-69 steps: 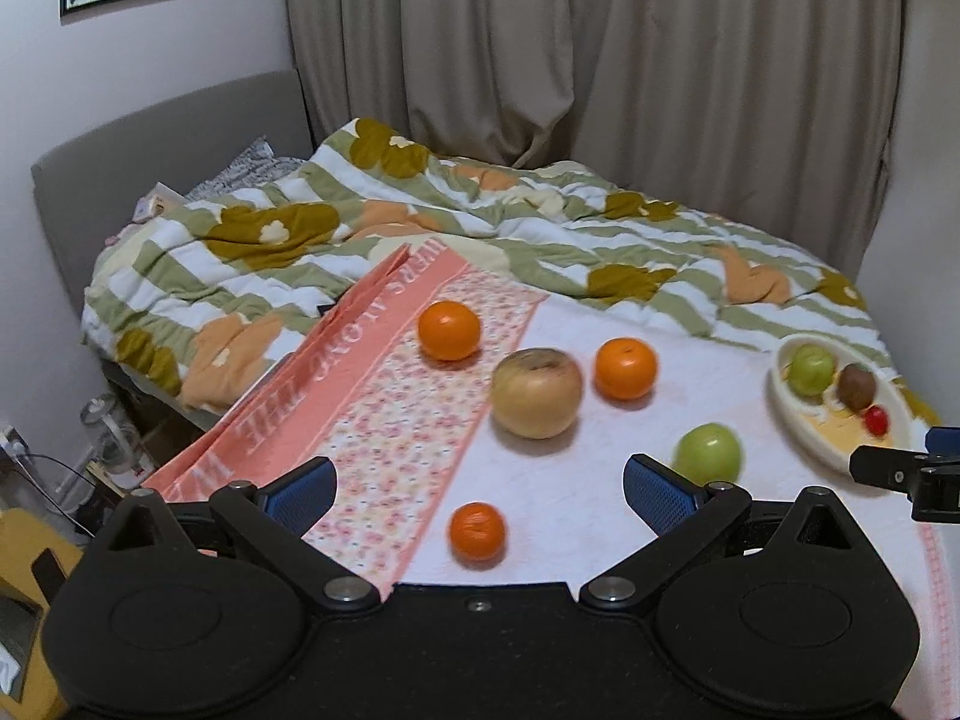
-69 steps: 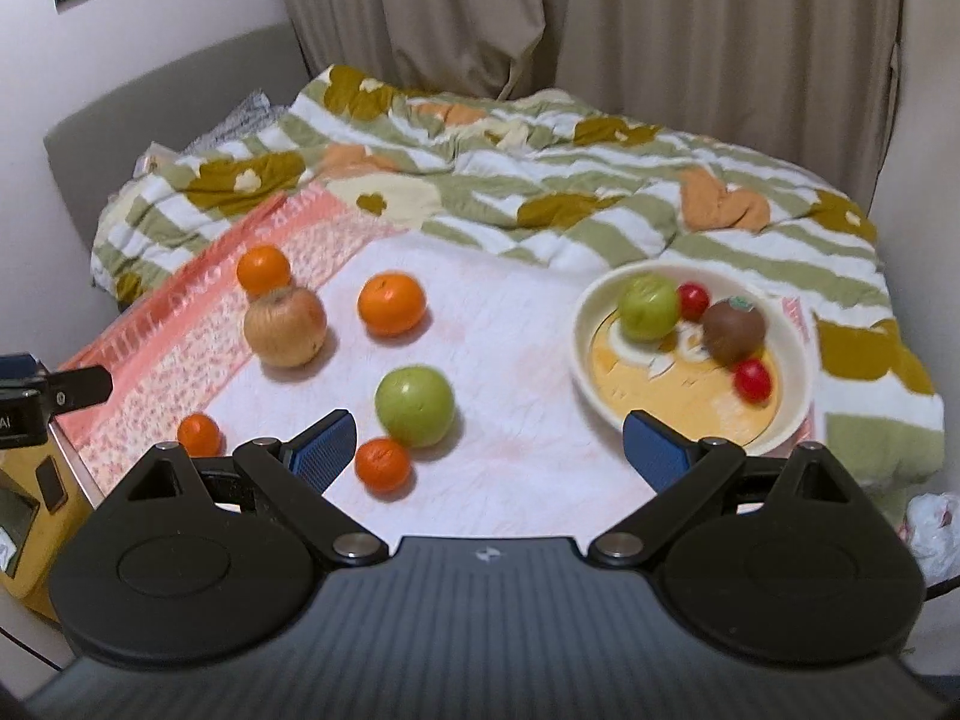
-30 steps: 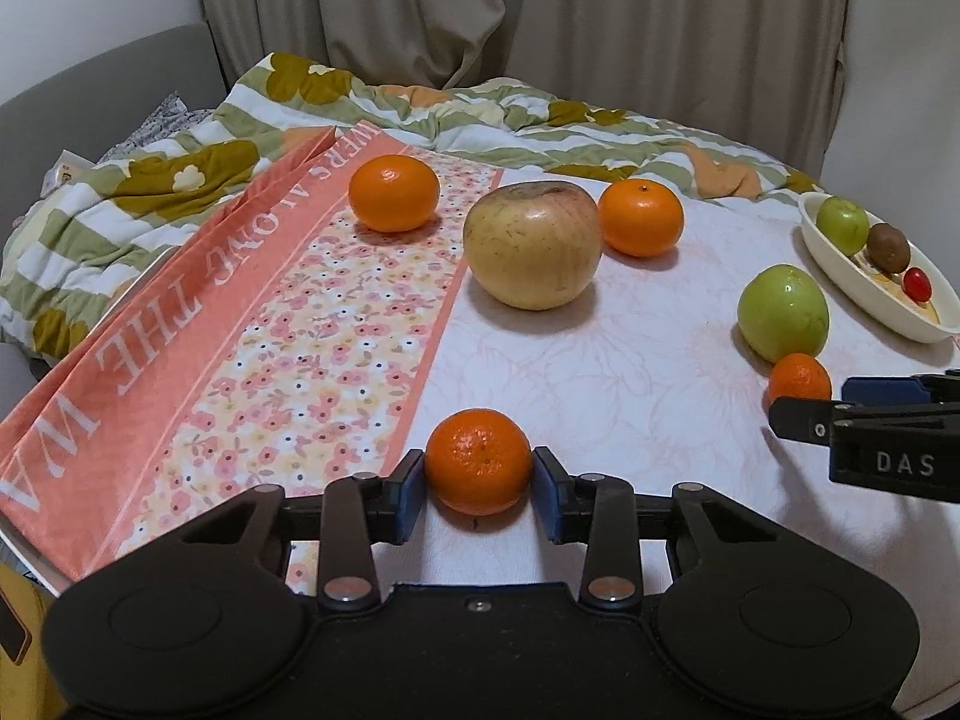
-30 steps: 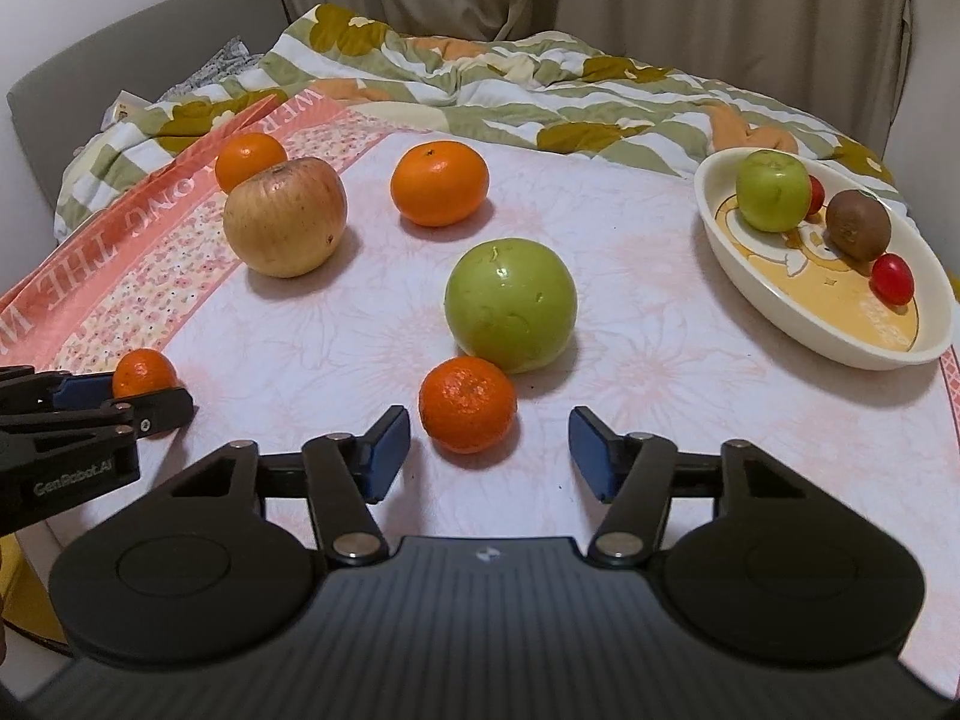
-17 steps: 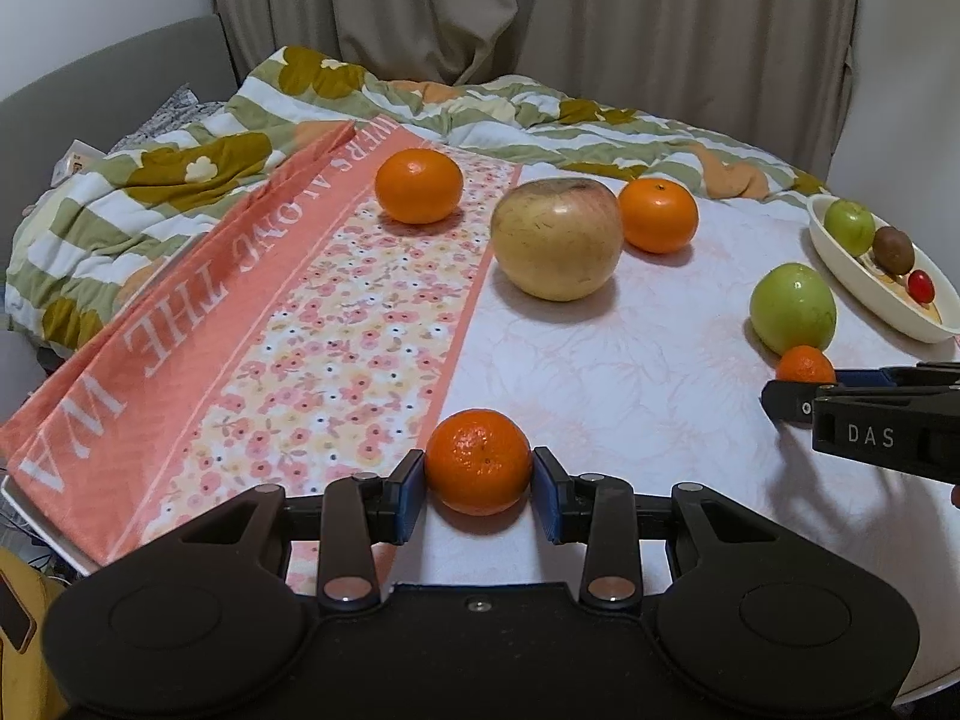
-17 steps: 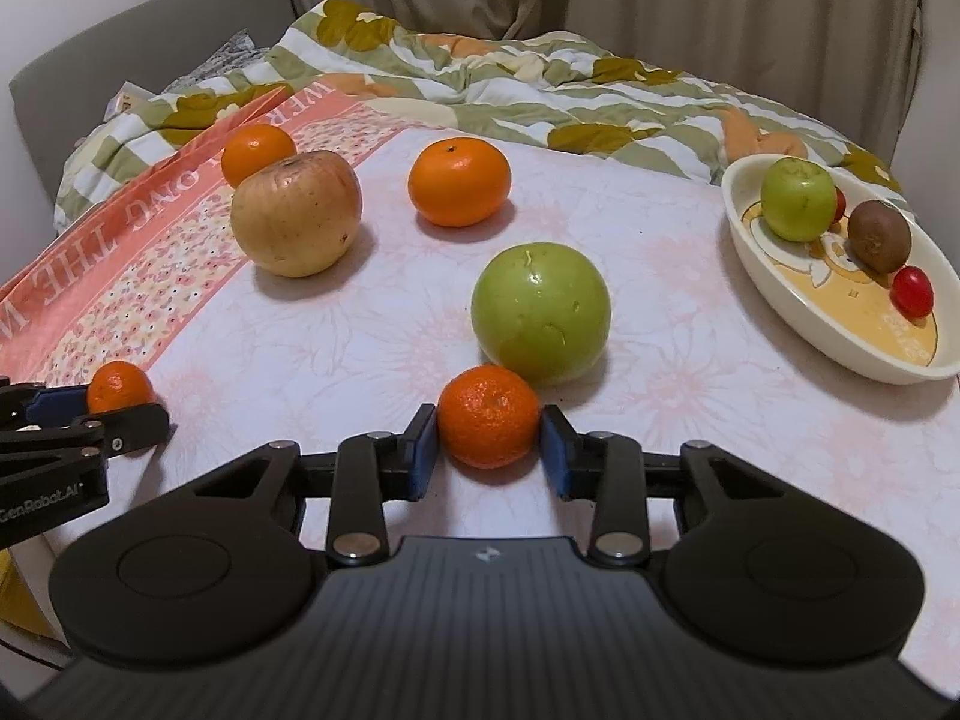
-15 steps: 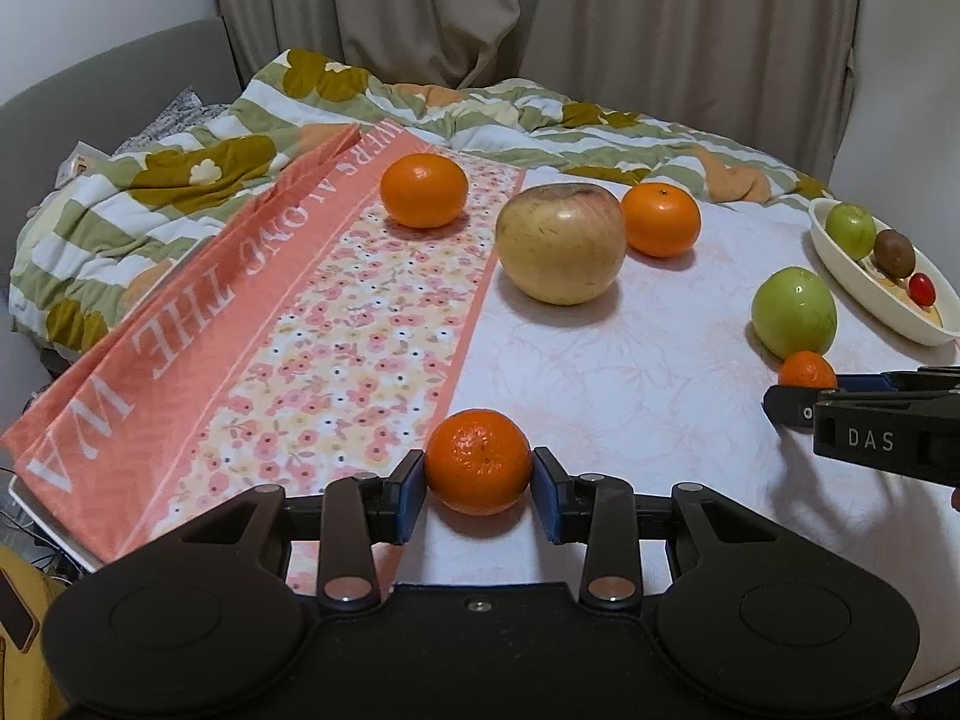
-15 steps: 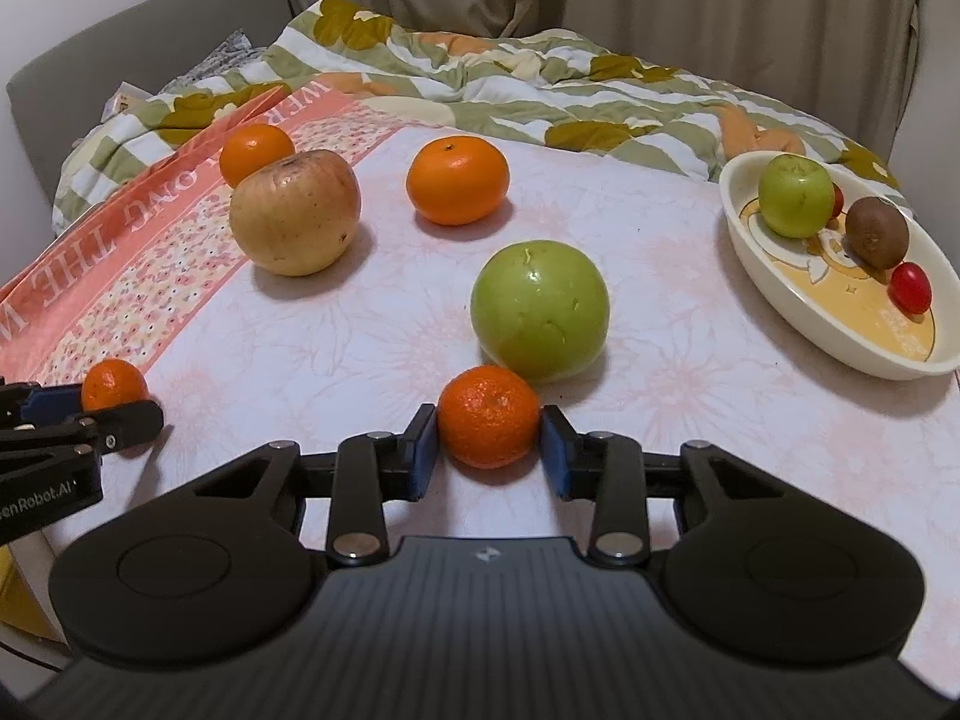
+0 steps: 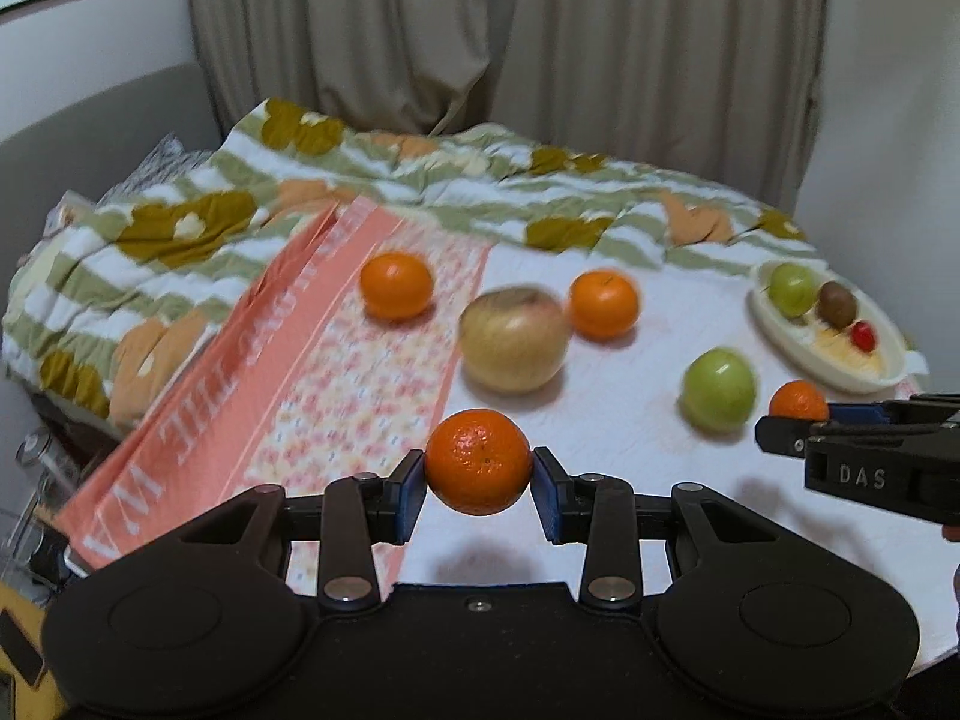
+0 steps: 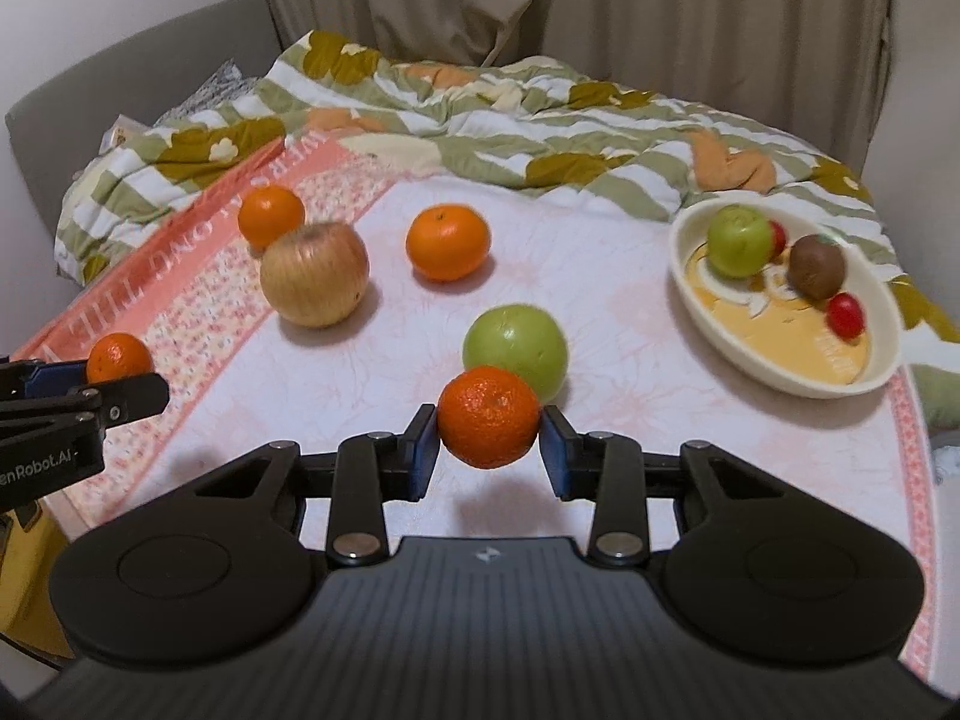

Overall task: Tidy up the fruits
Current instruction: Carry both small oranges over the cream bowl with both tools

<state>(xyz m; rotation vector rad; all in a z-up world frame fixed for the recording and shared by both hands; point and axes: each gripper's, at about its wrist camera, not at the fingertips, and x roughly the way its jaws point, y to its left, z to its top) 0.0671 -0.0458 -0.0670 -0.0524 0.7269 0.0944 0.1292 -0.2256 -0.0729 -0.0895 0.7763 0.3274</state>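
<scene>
My left gripper (image 9: 479, 489) is shut on a small mandarin (image 9: 479, 461) and holds it above the cloth. My right gripper (image 10: 488, 449) is shut on another small mandarin (image 10: 488, 417), also lifted; it shows at the right of the left wrist view (image 9: 798, 401). On the table lie a green apple (image 10: 516, 351), a large yellowish apple (image 10: 315, 275) and two oranges (image 10: 447, 243) (image 10: 271, 216). A white oval bowl (image 10: 876, 372) at the right holds a green apple (image 10: 737, 239), a kiwi (image 10: 816, 267) and small red fruits (image 10: 845, 313).
A pink-and-white flowered cloth (image 9: 336, 372) covers the table. A striped green quilt (image 10: 480, 114) lies on the bed behind, with curtains (image 9: 510, 48) beyond. The table's near edge runs just under both grippers.
Both grippers have risen off the cloth with their mandarins held; the fruits on the table have stayed where they were.
</scene>
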